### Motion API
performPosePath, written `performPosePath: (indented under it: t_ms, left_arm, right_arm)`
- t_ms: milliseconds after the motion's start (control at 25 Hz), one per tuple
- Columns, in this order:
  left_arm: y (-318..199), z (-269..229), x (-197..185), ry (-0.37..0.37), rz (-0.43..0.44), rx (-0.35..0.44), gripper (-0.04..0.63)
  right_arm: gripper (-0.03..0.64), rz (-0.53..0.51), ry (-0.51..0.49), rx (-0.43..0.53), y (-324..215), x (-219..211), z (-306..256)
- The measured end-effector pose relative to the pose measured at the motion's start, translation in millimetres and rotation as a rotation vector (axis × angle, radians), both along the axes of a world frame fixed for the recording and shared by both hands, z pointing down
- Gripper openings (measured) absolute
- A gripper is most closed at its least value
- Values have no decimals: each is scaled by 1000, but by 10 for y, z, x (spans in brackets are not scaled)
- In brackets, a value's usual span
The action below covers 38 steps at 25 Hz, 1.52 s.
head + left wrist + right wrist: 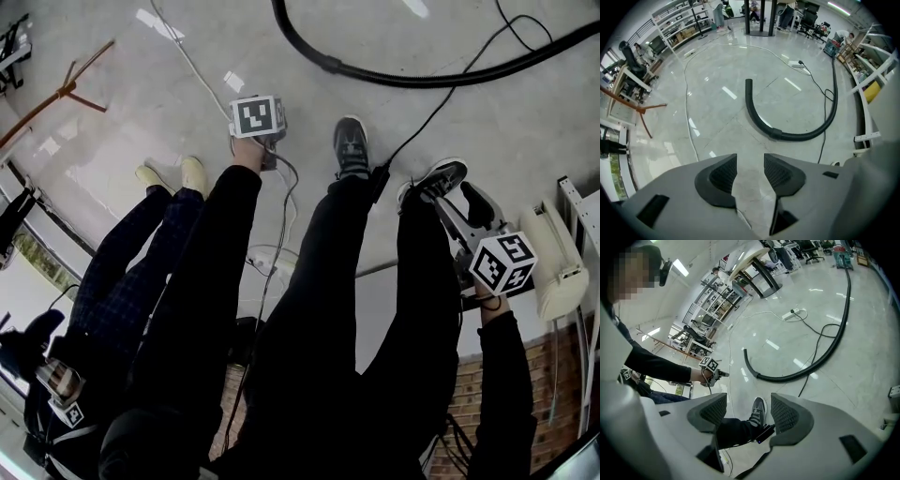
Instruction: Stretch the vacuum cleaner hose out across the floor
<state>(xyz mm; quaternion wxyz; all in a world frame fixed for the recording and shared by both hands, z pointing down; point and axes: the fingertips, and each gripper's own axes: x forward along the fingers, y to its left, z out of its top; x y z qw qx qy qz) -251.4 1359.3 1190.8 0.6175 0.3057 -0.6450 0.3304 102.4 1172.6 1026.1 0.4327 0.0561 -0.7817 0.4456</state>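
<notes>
The black vacuum hose [806,136] lies on the grey floor in a wide curve. Its free end [749,83] points away from me, and a cuff [776,133] sits at the bend. It also crosses the top of the head view as the hose [375,75]. My left gripper [750,161] is held out above the floor, short of the hose, its jaws apart with only floor between them. My right gripper [748,404] hangs by my right leg with its jaws wide and nothing in them; my shoe [758,409] shows beyond them.
A thin black cable [820,89] and a white cable [686,93] with a power strip [797,64] run over the floor. A second person [122,262] stands at my left. A reddish stand [66,91], shelving [679,23] and a white appliance [560,258] line the edges.
</notes>
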Motion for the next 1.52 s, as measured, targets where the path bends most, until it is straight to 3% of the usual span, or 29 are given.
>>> performPosePath:
  t_ms: [240,400,560,720,800,920,1040,1120,1280,1400,1520]
  left_arm:
    - [-353,-483,203,-3,104,49,177]
    - [-560,-900,395,-14,223,70,81]
    - [-853,-1284,975,138,381,208,46]
    - [-914,-1713,1659,253,491,260,29]
    - [-945,-1916,1972,278,597,275,20]
    - [-934,-2292,2415,275,837,303,20]
    - [-916,-2708,2773,290,986,363,20]
    - [-892,-2987,2959,315,1008,393,20]
    - [-833,-3588,3193,343,1070,423,20]
    - [-819,-3978,3230,302,1113,446,20]
    - [-878,-4358,3208,265,1059,470,20]
  right_arm:
    - [305,-12,-29,27,-39,-28,-383]
    - [305,3,-43,56,-126,27,-725]
    - [305,2,-50,112,-205,98,-1029]
    - [305,7,-52,138,-191,171,-1308]
    - [305,14,-49,146,-178,208,-1417]
    - [276,-8,-40,161,-93,280,-1588]
    - [142,-42,-40,198,-35,339,-1774]
    - [58,-63,-48,240,-53,370,-1935]
    - [35,-82,-70,298,-98,369,-2347]
    - [26,-118,-87,326,-69,341,-2662]
    - [25,-155,-107,377,-97,337,-3007]
